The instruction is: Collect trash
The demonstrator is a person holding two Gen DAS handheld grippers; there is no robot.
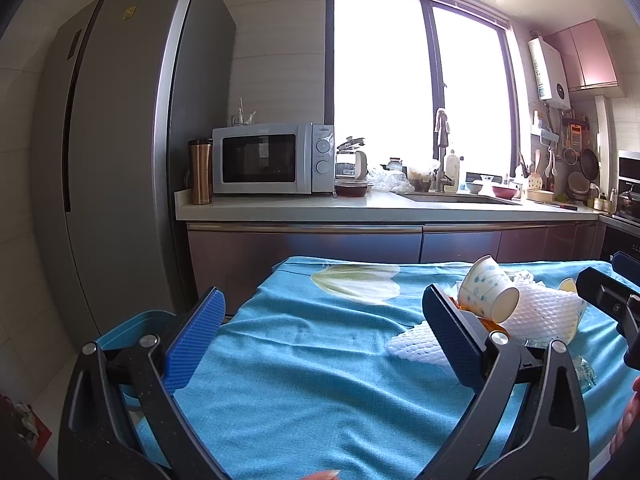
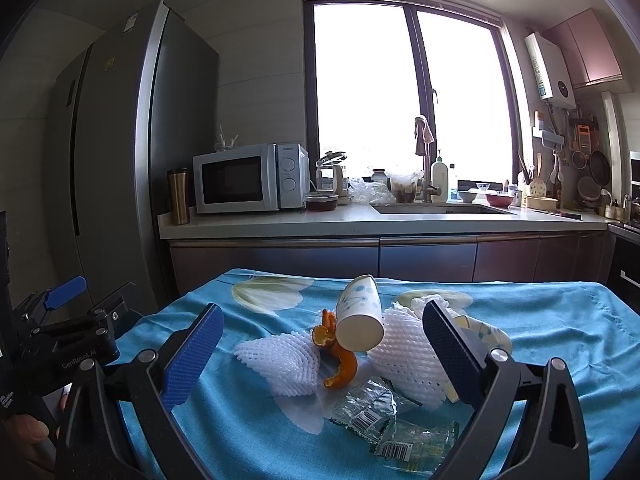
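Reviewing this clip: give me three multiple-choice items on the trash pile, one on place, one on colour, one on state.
1. Where does the peel lie?
A. between a foam net and the tipped cup
B. in the sink
C. on the microwave

2. What colour is the cloth?
A. red
B. blue
C. black

3. How is the right hand-held gripper?
A. shut on a cup
B. shut on a wrapper
C. open

Answers: 1 A, the foam net is left of it and the cup right; 2 B, blue fabric; 3 C, jaws apart, holding nothing.

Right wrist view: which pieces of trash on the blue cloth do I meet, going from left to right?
Flat foam net → orange peel → tipped paper cup → bulging foam net.
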